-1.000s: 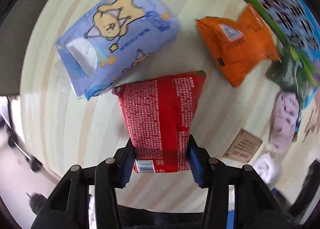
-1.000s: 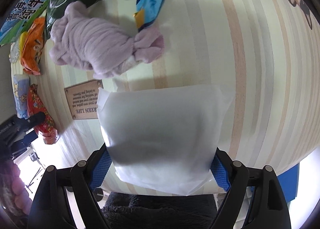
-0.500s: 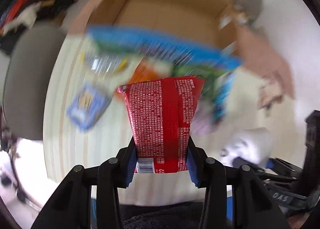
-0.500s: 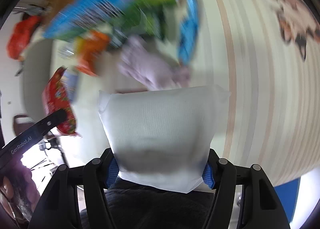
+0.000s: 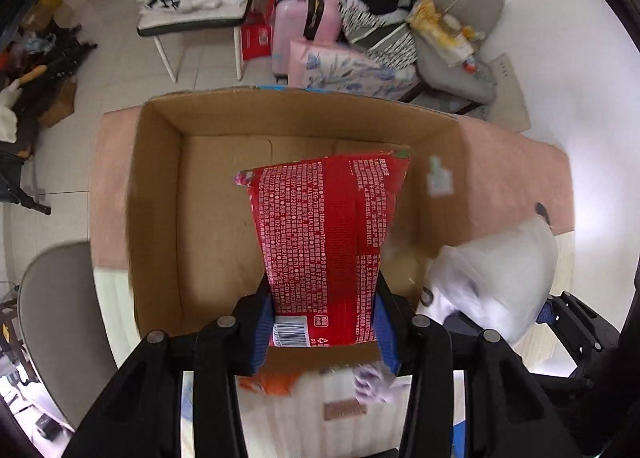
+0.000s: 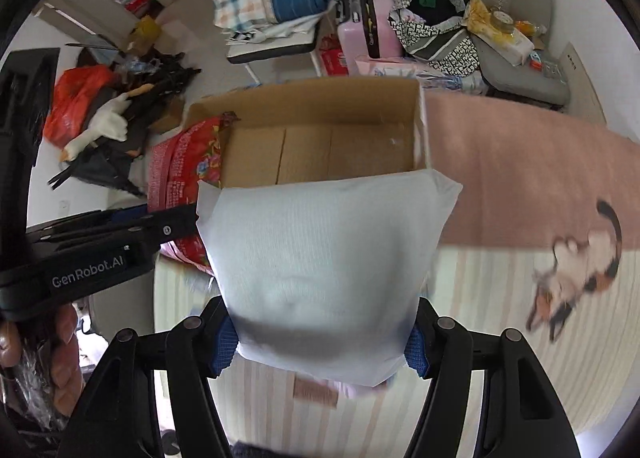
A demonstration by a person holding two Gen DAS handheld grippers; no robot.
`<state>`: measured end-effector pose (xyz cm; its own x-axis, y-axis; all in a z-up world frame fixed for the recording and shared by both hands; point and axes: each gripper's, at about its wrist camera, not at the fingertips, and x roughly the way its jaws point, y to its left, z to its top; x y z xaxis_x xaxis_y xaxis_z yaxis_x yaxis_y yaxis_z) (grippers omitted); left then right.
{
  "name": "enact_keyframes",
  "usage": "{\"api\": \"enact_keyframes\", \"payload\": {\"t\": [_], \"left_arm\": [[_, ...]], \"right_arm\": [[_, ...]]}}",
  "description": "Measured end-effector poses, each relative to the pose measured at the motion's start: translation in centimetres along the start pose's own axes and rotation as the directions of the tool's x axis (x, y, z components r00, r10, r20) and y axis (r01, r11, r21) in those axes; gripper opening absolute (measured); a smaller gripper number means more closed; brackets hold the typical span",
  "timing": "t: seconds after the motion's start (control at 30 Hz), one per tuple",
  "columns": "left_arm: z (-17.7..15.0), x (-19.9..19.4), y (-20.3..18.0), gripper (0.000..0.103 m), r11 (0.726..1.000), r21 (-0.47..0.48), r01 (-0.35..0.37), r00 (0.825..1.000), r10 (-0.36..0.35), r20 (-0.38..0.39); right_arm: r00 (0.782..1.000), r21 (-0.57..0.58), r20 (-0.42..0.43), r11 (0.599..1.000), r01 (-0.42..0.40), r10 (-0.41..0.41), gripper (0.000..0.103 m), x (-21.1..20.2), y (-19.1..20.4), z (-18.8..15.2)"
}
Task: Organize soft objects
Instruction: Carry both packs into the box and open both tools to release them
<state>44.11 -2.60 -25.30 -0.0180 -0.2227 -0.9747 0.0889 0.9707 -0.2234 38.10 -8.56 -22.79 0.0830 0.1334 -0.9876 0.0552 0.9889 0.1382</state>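
Left gripper clenching red pack over open box, right gripper gripping white pack at box's 5 o'clock

Cardboard boxes: one, the cardboard box, open at the top.
Red packets: one red packet.
White soft packs: one white pack.
Grippers: two, the left gripper and the right gripper.
Grey chairs: two, one grey chair far off, another chair near the striped table.
Pink suitcases: one pink suitcase.
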Motion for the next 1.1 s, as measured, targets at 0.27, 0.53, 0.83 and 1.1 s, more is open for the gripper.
{"api": "enact_keyframes", "payload": {"t": [0.27, 0.53, 0.83, 1.1], "left_arm": [[7.3, 6.2, 2.4, 0.04, 1.0, 0.016, -0.013, 0.99, 0.015, -0.137], [8.5, 11.2, 1.7, 0.041, 0.998, 0.052, 0.026, 0.968, -0.013, -0.25], [7.6, 13.2, 1.5, 0.041, 0.998, 0.052, 0.043, 0.948, -0.025, -0.316], [7.1, 9.3, 1.7, 0.061, 0.999, 0.052, -0.003, 0.964, 0.017, -0.264]], "right_arm": [[0.99, 0.035, -0.113, 0.995, 0.094, -0.089, 0.068, 10.7, 0.6, 9.0], [0.978, 0.051, -0.163, 0.989, 0.14, -0.13, 0.068, 16.0, -0.7, 11.3], [0.973, 0.061, -0.197, 0.989, 0.136, -0.122, 0.074, 19.3, -2.5, 11.4], [0.979, 0.047, -0.19, 0.995, 0.085, -0.075, 0.092, 18.0, -1.8, 11.2]]}}
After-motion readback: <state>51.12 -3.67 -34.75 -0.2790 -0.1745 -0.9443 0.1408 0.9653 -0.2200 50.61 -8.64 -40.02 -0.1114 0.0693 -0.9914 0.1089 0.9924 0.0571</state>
